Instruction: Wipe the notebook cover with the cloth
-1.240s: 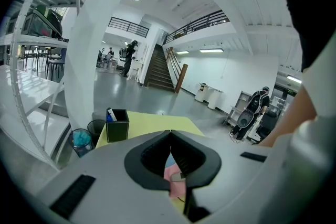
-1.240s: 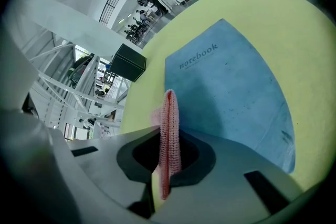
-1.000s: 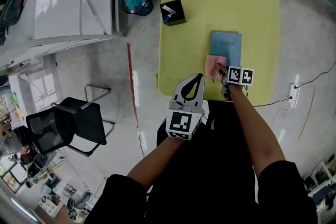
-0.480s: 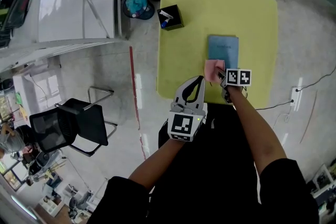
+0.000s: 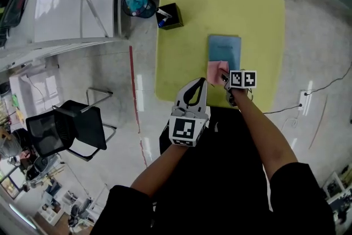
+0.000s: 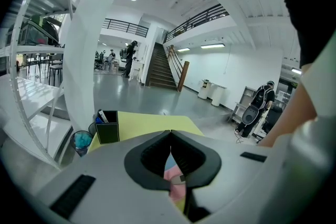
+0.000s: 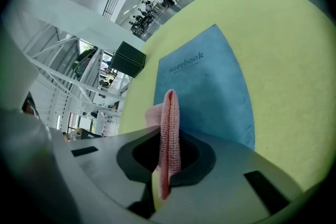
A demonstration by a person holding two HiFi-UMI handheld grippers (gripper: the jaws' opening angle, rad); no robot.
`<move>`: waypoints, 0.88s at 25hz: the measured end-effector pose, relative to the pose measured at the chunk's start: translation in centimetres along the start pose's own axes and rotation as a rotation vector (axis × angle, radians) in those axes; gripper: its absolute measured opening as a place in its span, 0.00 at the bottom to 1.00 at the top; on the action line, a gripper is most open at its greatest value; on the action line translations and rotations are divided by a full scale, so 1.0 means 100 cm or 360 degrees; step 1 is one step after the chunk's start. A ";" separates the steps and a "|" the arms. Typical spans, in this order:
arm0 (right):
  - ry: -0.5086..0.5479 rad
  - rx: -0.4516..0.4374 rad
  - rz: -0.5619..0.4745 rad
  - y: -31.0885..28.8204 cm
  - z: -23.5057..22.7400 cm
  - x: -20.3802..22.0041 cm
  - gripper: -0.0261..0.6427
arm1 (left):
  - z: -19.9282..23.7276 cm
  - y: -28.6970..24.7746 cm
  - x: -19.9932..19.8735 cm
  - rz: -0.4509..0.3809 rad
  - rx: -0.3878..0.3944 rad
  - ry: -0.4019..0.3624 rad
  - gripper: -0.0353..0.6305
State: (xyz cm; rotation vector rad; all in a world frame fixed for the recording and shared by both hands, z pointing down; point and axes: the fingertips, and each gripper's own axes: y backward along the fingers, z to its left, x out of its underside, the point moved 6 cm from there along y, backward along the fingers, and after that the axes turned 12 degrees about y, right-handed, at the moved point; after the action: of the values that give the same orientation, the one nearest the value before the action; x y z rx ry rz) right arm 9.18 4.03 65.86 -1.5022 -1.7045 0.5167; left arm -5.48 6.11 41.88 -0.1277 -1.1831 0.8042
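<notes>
Right gripper (image 5: 225, 80) has its jaws squeezed tight on the pink cloth (image 7: 169, 128), which sticks up between them in a thin fold. The cloth sits at the near left corner of the blue notebook (image 5: 224, 48). The notebook lies flat and shut on the yellow table (image 5: 187, 30), closer to the person's side. It looks like the wiping is only at its start, since most of the cover lies bare. Next, I think, the cloth should be pressed down and pushed across the cover to the far end. The left gripper (image 5: 199, 85) has its jaws closed on nothing and hangs by the table's near edge, well off the notebook. A black box (image 5: 170, 15) with pens stands at the far left corner
</notes>
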 end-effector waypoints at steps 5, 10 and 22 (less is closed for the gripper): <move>-0.0015 -0.0013 -0.0003 0.006 -0.008 0.004 0.09 | -0.007 -0.004 0.003 0.0000 -0.0006 -0.0008 0.07; -0.0039 -0.0020 -0.0012 0.010 -0.018 0.005 0.09 | -0.016 -0.011 0.008 0.0002 -0.0016 -0.0008 0.07; -0.0073 -0.0044 -0.0044 0.021 -0.031 0.008 0.09 | -0.037 -0.022 0.013 0.0018 -0.0005 -0.0044 0.07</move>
State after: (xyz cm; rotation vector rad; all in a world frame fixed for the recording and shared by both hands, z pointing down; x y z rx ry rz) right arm 12.92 4.63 66.36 -1.4942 -1.7723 0.5186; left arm -1.05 6.45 42.44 -0.1264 -1.2108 0.8165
